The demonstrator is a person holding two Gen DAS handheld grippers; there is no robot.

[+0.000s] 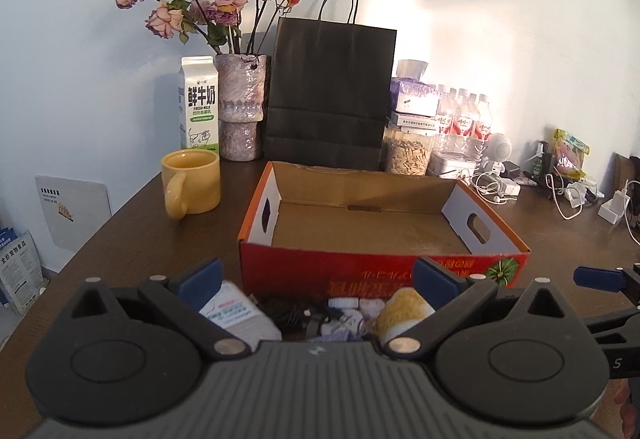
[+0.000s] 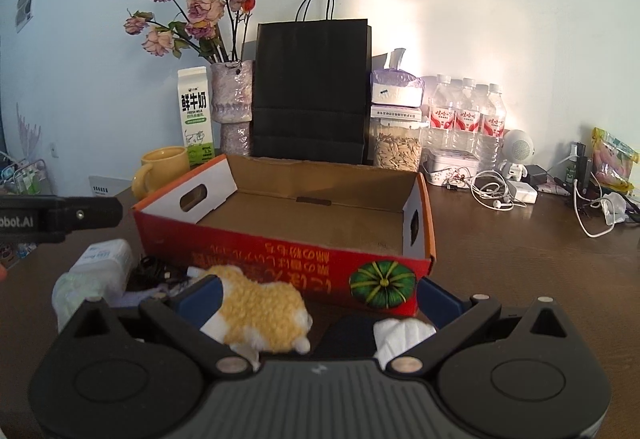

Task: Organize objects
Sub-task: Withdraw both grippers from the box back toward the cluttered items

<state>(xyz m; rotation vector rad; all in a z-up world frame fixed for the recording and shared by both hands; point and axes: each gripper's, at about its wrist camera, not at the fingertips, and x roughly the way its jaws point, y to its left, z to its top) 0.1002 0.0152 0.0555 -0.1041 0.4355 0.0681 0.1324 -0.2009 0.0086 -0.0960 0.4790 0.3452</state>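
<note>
Your wooden table (image 1: pixel 132 223) carries the open red cardboard box (image 2: pixel 280 259), a black paper bag (image 2: pixel 310 87) behind it and a yellow mug (image 1: pixel 192 183) left. A fluffy yellow toy (image 2: pixel 260 313) lies before the box between your right gripper (image 2: pixel 316 303) fingers; both the right and left gripper (image 1: pixel 316 279) gape wide, holding nothing.

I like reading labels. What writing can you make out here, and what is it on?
"鲜牛奶" and "FRESH MILK": milk carton.
"obot.AI", cut off by the frame edge: left gripper, seen from the right wrist.
Upside-down yellow characters: red box, not legible.
Water bottles: red labels too blurred.
</note>
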